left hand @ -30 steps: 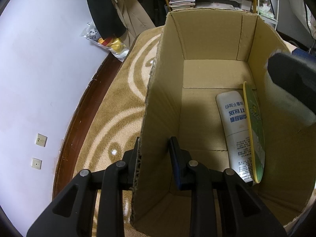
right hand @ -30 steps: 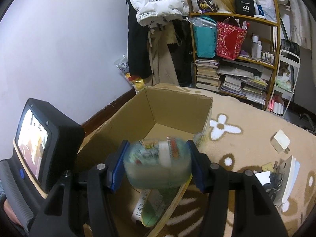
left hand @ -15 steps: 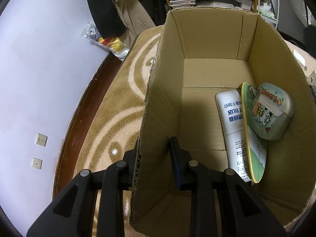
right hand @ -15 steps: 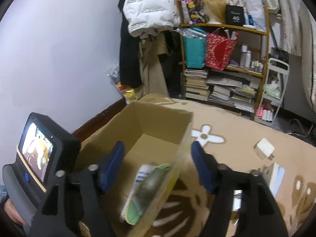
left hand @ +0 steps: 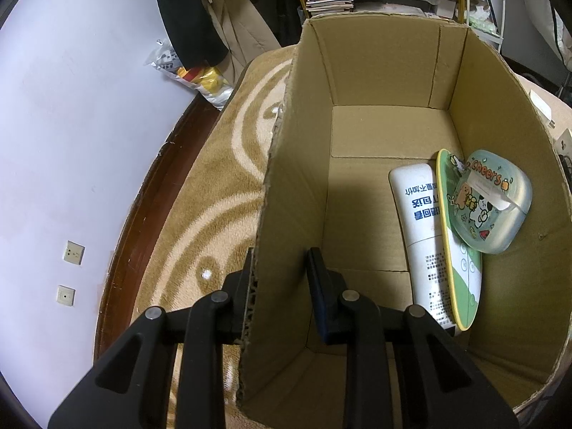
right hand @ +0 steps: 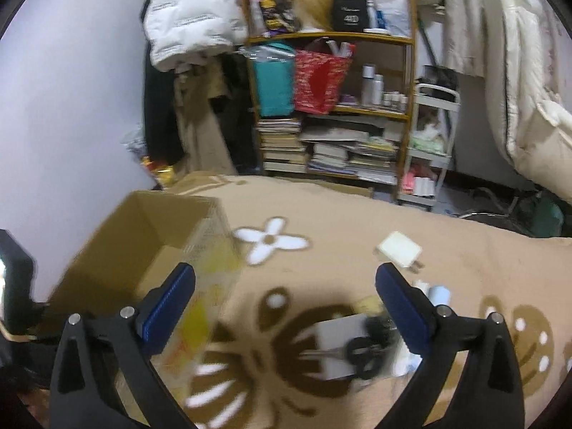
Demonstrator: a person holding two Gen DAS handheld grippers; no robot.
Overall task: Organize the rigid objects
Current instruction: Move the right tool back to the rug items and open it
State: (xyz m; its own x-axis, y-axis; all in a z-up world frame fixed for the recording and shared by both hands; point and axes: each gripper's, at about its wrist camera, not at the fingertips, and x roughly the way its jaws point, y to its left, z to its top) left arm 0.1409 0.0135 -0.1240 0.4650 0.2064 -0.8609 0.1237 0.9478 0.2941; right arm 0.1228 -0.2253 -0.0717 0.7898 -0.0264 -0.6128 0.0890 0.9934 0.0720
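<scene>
My left gripper is shut on the left wall of the cardboard box, one finger outside and one inside. Inside the box, at the right, lie a white tube, a green flat board with a yellow rim and a pale green cartoon case marked "Cheers" leaning on the right wall. My right gripper is open and holds nothing, above the rug to the right of the box. Black scissors on a white card and a white charger lie on the rug ahead.
A tan patterned rug covers the floor. A crowded bookshelf with books and bags stands at the back wall, a white cart beside it. Hanging coats and a snack bag sit by the wall left of the box.
The right gripper let the cartoon case go into the box, opened wide, and swung out to the right over the rug. The left gripper stayed clamped on the box wall.
</scene>
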